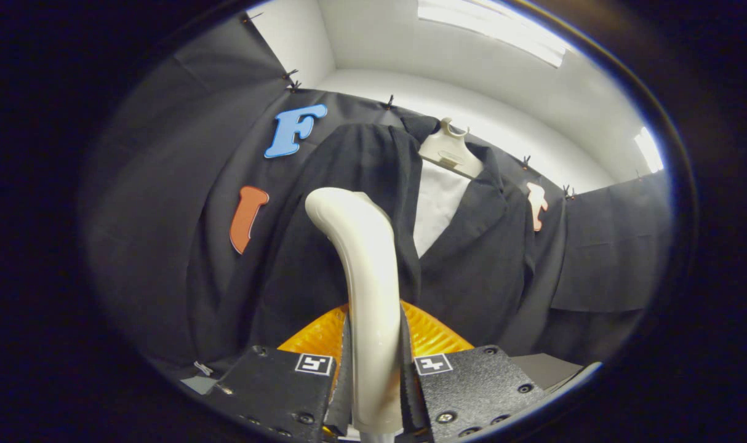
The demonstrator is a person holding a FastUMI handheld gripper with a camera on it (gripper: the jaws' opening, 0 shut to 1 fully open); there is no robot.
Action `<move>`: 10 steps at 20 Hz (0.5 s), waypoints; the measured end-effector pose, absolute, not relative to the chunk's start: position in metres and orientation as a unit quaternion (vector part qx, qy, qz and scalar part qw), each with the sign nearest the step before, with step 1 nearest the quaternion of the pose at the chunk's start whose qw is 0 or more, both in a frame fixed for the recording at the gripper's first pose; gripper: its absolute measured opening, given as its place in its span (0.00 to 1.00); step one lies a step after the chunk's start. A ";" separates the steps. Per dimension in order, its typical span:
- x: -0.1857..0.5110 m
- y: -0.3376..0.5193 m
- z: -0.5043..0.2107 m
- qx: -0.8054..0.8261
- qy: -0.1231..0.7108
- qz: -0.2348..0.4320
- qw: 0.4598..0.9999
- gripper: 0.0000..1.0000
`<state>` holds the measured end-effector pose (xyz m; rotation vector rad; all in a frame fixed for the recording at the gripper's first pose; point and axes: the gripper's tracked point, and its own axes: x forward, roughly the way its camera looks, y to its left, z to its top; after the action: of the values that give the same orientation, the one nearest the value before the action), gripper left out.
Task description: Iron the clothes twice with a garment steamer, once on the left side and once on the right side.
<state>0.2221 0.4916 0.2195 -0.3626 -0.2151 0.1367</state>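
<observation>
The gripper (375,369) is clamping the garment steamer (367,295) (cream handle, orange body) between both fingers. Just beyond it, a black jacket (361,203) is hanging open on a cream hanger (450,151).

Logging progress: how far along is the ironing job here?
Done: the gripper is shut on the steamer, both fingers pressing its white handle. In hand: the steamer is held up ahead of the black jacket on its hanger. Left: no pass can be judged done from this picture, so count both sides open.
</observation>
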 end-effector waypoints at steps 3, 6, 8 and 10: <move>0.219 0.487 0.201 -0.190 -0.092 0.068 0.975 0.35; 0.215 0.482 0.178 -0.195 -0.073 0.070 0.976 0.35; 0.211 0.480 0.162 -0.205 -0.061 0.070 0.974 0.35; 0.208 0.477 0.143 -0.208 -0.041 0.072 0.975 0.35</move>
<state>0.2080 0.4769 0.1425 -0.4205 -0.0830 0.1445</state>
